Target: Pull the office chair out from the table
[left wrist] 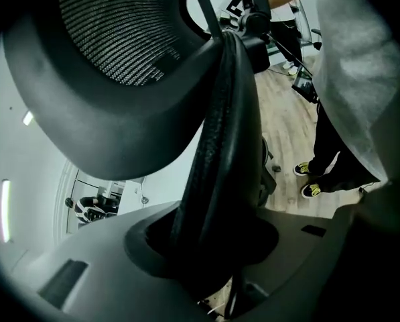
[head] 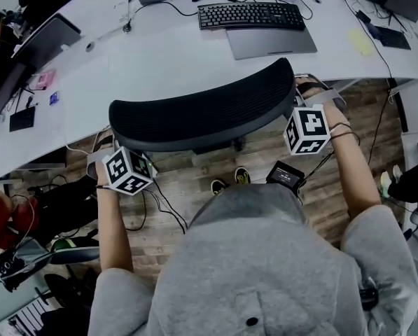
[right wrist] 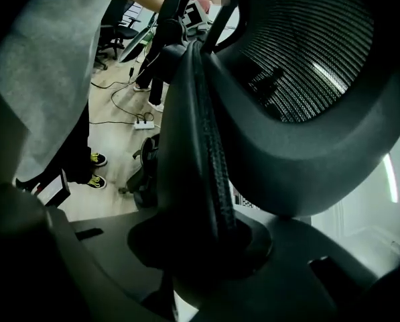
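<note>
At the white table, the office chair is seen pushed close to the edge. Its backrest's left rim is clamped by the left gripper, and the right rim by the right gripper. Both jaw pairs are closed on the rim.

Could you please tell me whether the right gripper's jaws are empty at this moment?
No, the right gripper is closed on the side edge of the office chair backrest.
</note>
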